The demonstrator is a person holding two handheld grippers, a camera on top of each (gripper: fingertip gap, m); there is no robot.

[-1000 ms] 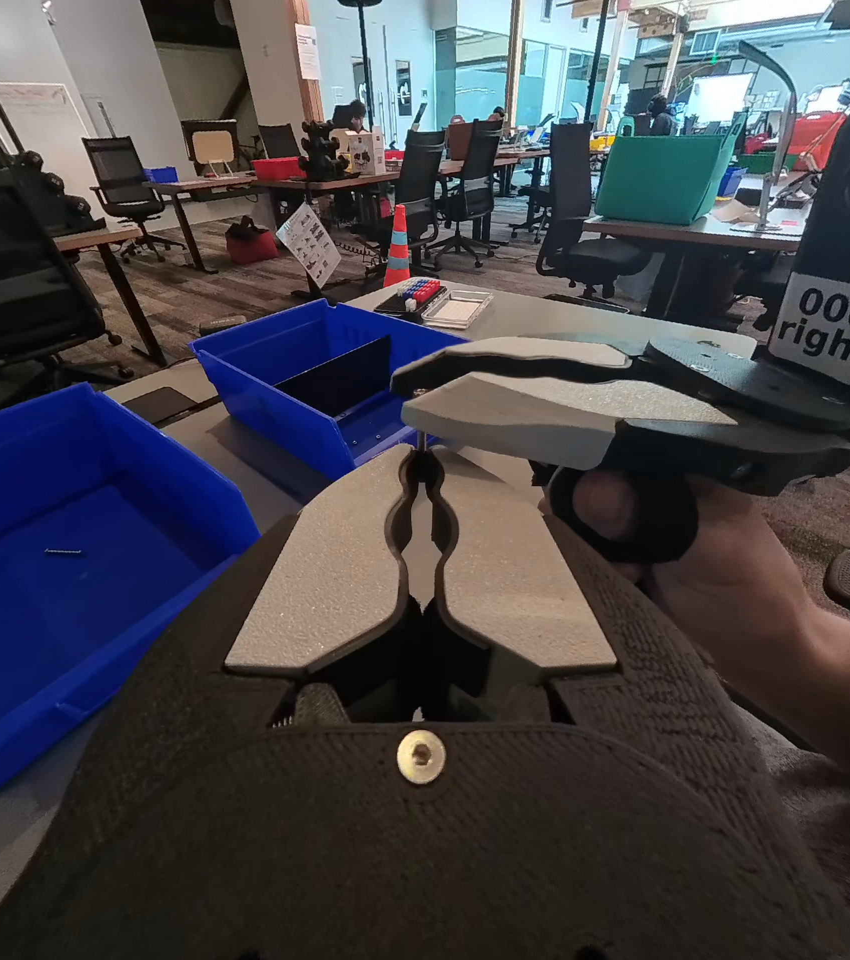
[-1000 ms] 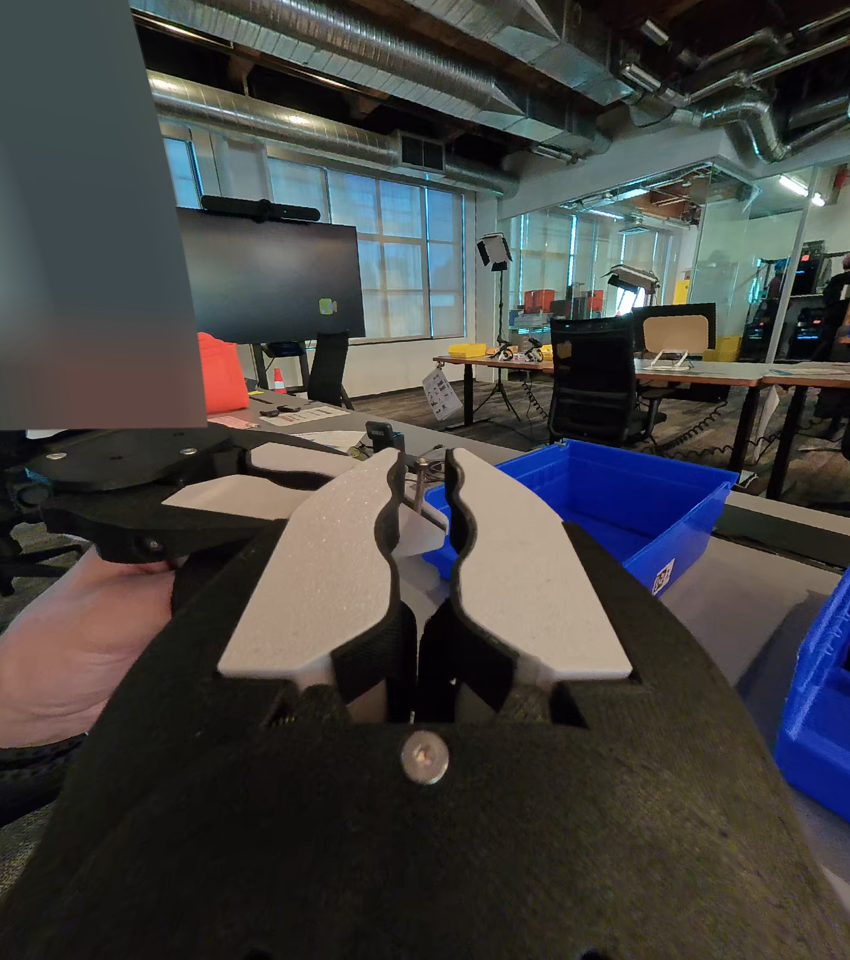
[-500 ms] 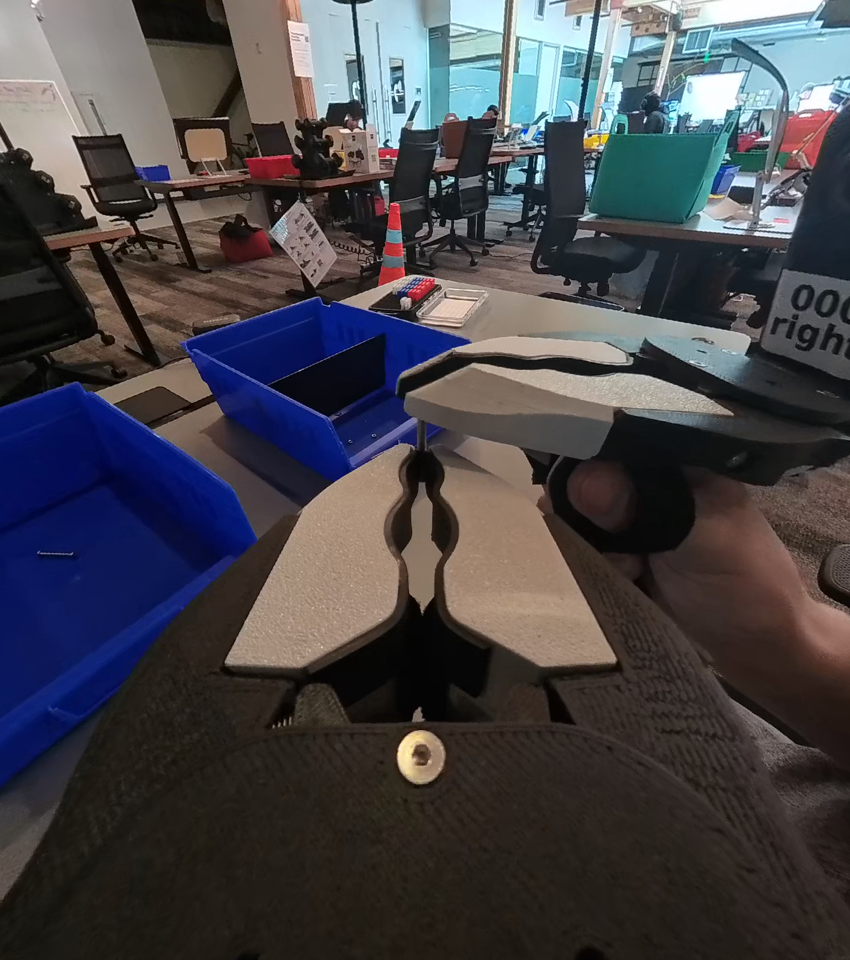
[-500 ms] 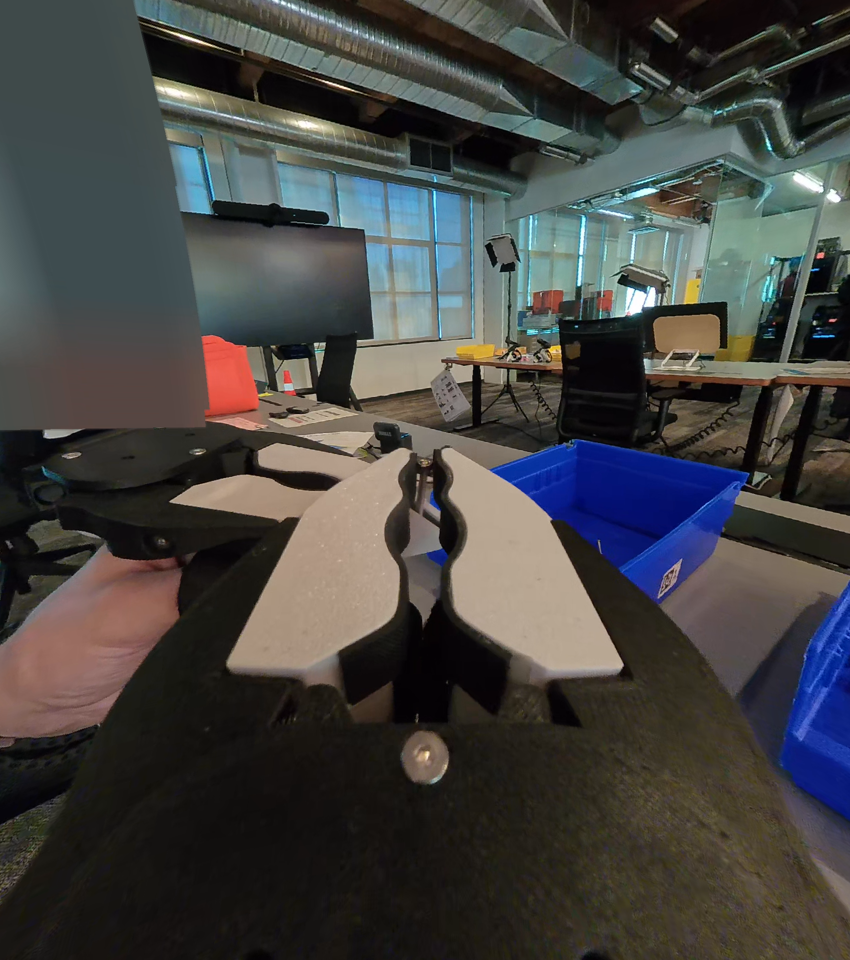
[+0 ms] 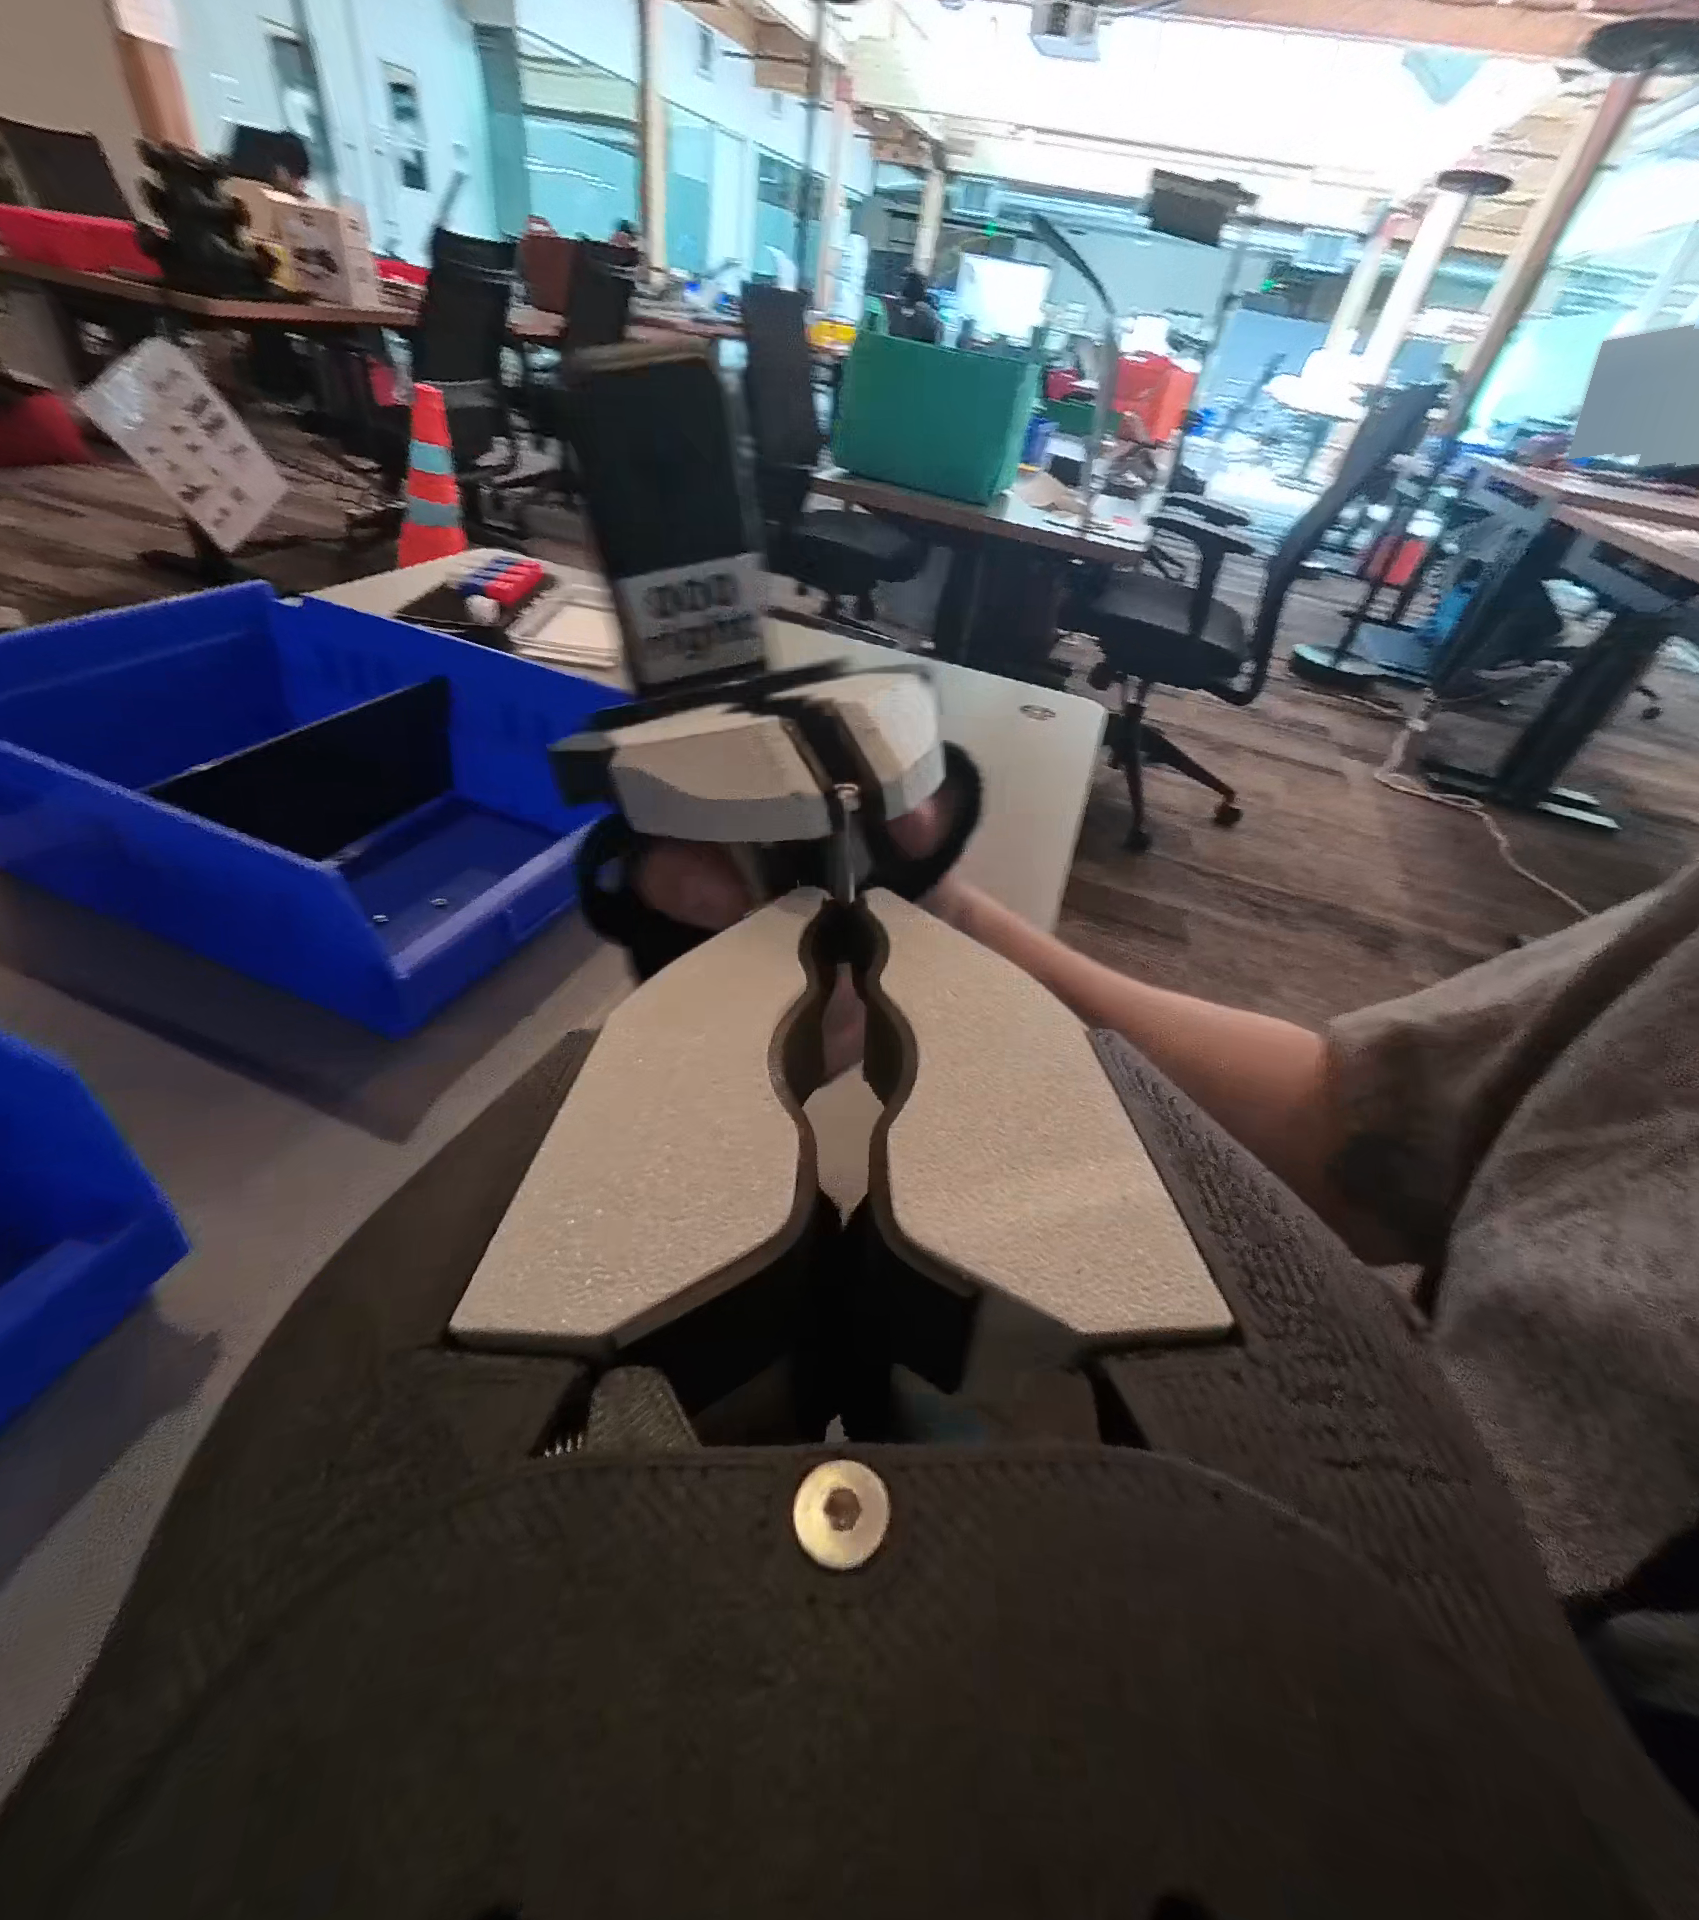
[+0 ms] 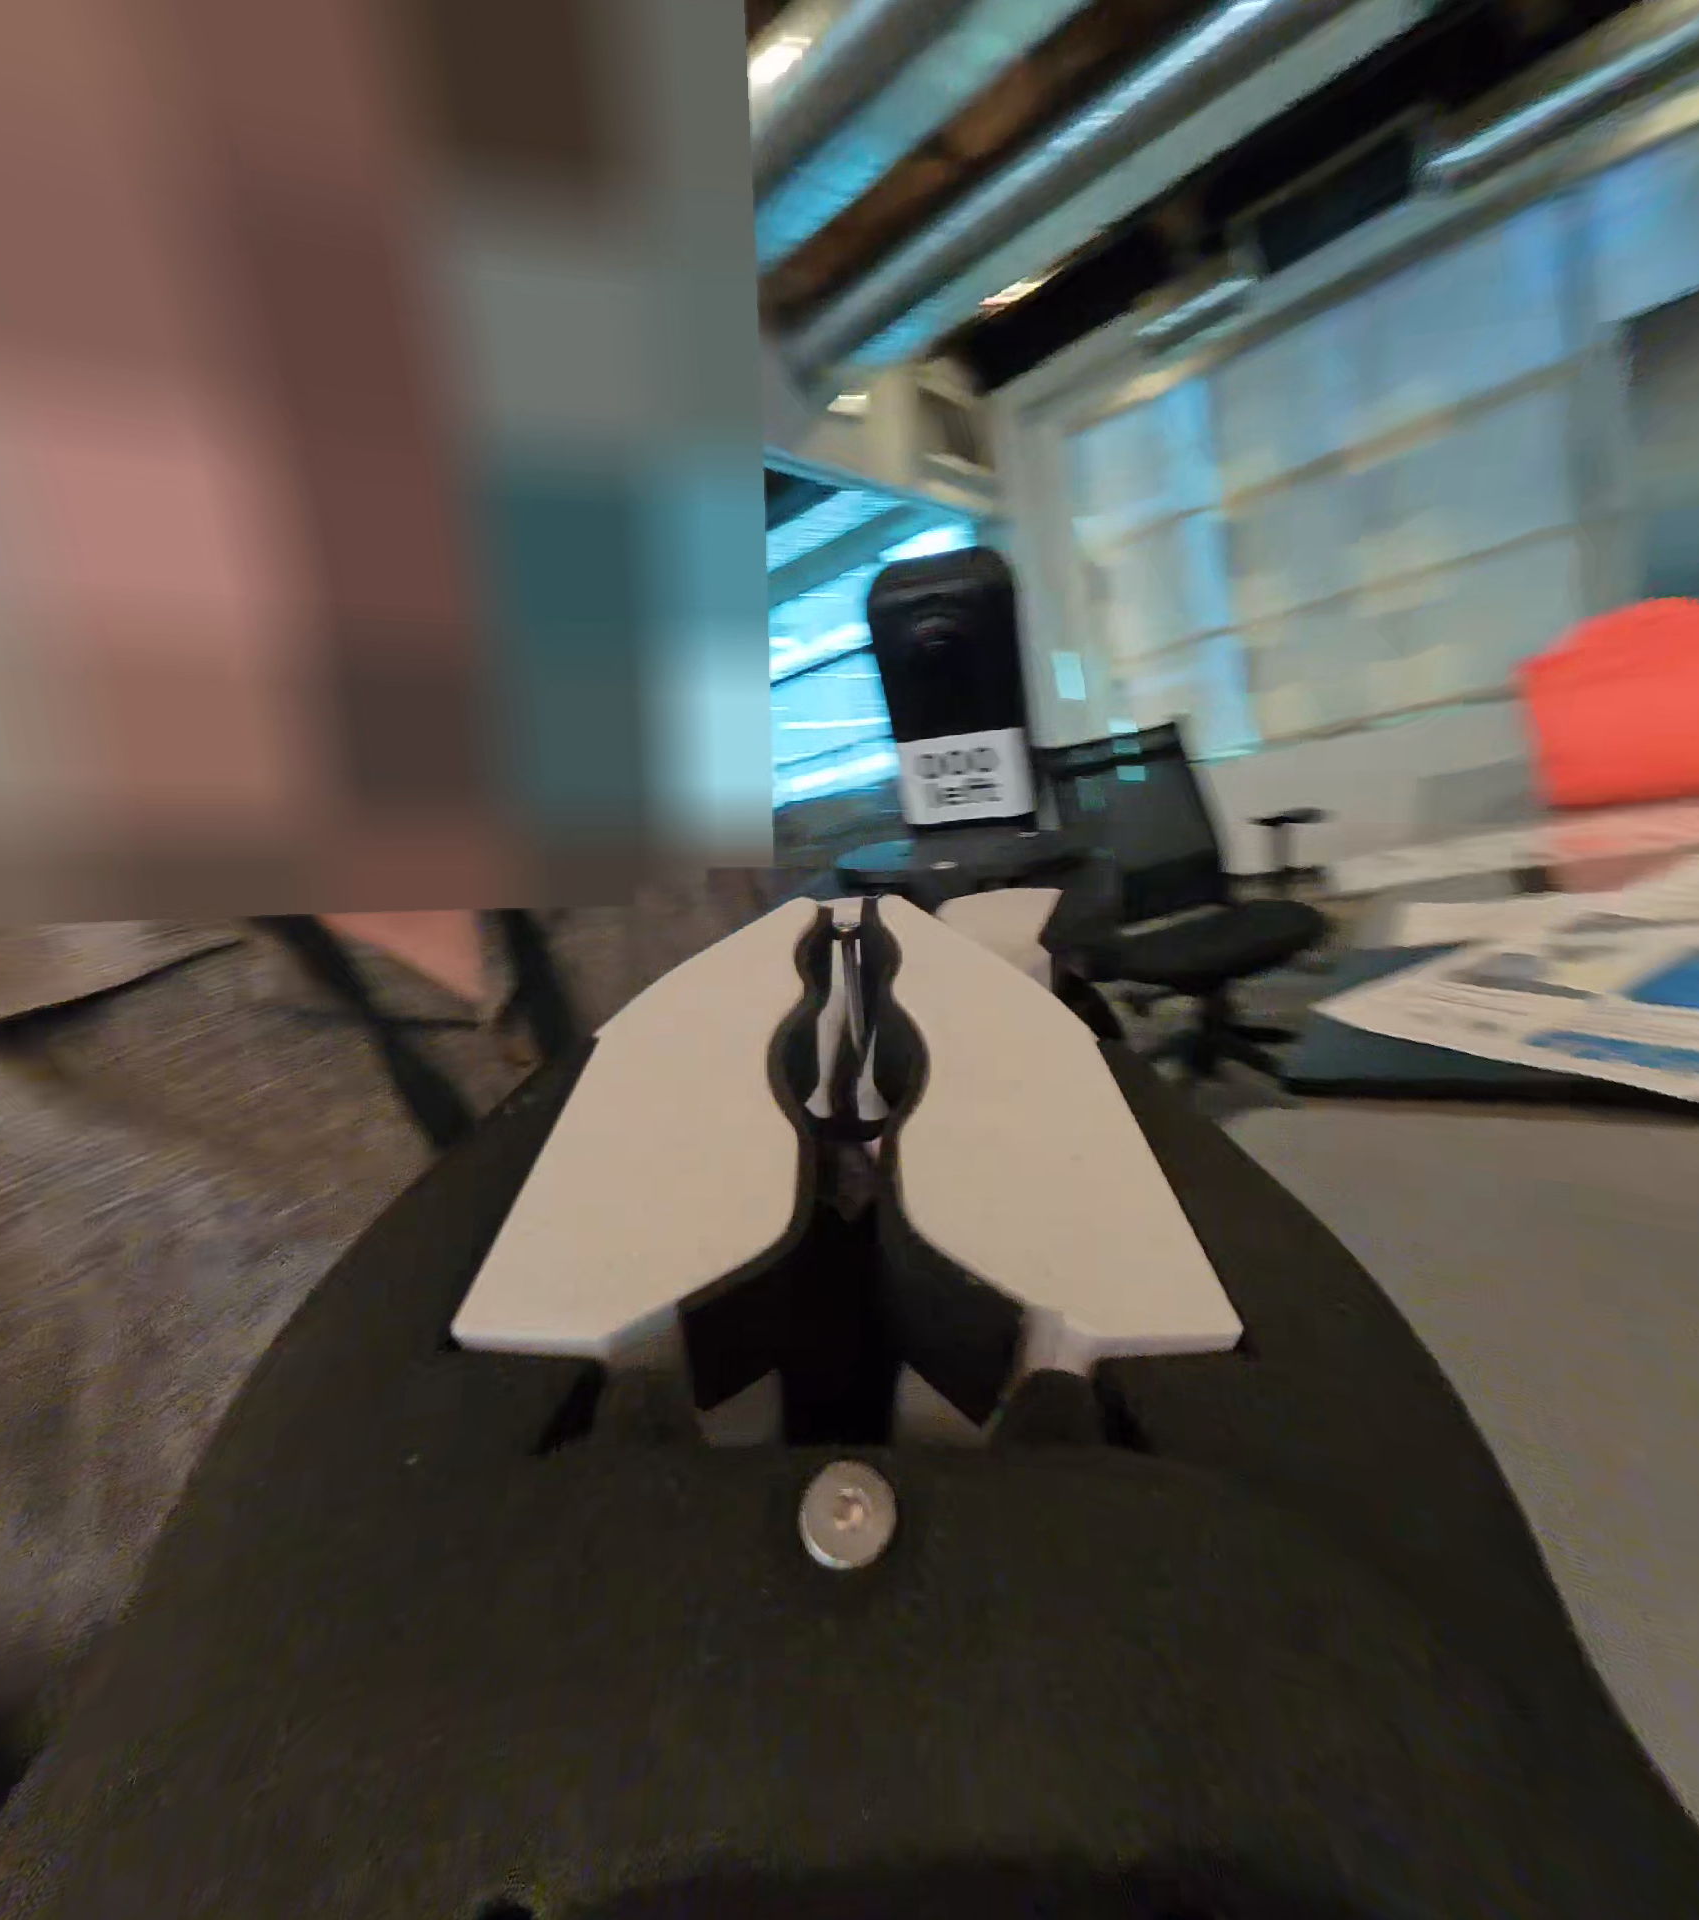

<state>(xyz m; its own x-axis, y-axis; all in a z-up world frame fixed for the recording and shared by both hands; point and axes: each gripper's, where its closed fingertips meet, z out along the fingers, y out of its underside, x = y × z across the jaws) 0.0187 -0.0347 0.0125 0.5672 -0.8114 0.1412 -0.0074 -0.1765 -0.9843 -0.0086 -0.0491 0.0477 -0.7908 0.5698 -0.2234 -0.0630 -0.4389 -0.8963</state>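
Your left gripper [image 5: 843,920] and right gripper [image 6: 847,920] meet tip to tip above the table's [image 5: 232,1101] near edge; both sets of jaws are pinched together on one thin screw [image 5: 843,847]; the divided blue bin [image 5: 232,790] sits toward the table's left edge.

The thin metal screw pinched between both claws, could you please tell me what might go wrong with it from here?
1. The thin metal screw is gripped only at the tips of the left claw and right claw, so it may slip out.
2. It hangs off the grey table's edge, beyond the divided blue plastic bin, so if dropped it would likely reach the floor.
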